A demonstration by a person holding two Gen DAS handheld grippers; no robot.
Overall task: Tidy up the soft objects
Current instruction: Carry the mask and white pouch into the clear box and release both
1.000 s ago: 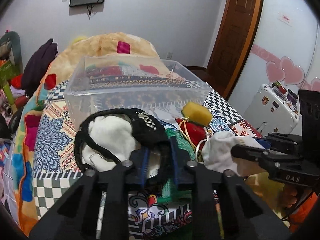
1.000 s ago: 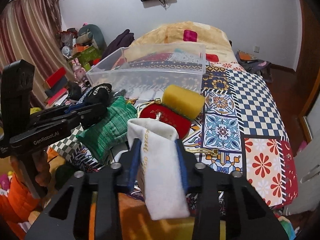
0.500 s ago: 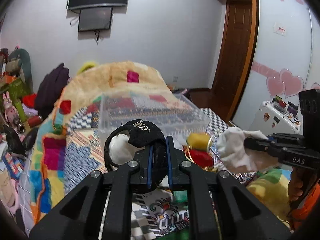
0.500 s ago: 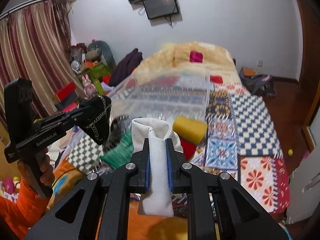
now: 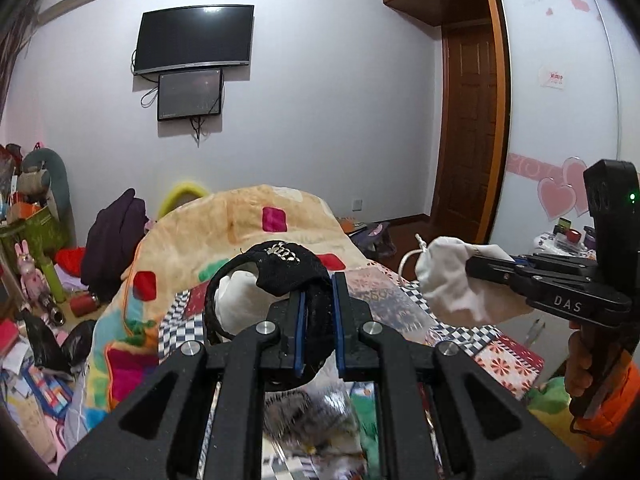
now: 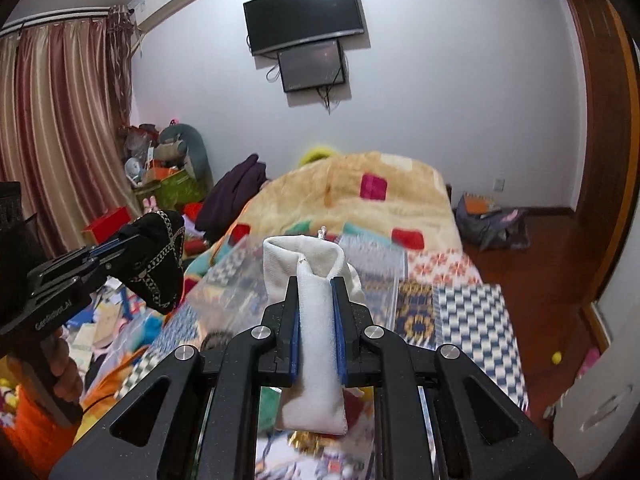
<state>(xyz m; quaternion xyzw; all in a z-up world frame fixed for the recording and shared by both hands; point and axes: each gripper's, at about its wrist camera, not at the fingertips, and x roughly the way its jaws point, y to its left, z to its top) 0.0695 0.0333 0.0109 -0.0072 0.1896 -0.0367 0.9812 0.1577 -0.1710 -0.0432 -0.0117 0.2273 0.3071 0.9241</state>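
Left gripper (image 5: 316, 320) clamped on black cap (image 5: 288, 268), frame centre | right gripper (image 6: 316, 328) clamped on white pouch (image 6: 316, 320), centre | both lifted off bed (image 6: 460, 304) since a second ago | clear bin (image 6: 240, 276) below, blurred; drop likely next.

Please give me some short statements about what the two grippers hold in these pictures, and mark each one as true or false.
1. The left gripper is shut on a black fabric pouch with silver studs. True.
2. The right gripper is open and holds nothing. False: it is shut on a white cloth drawstring pouch.
3. Both pouches are lifted above the patchwork bed cover. True.
4. The two held pouches touch each other. False: they are apart.
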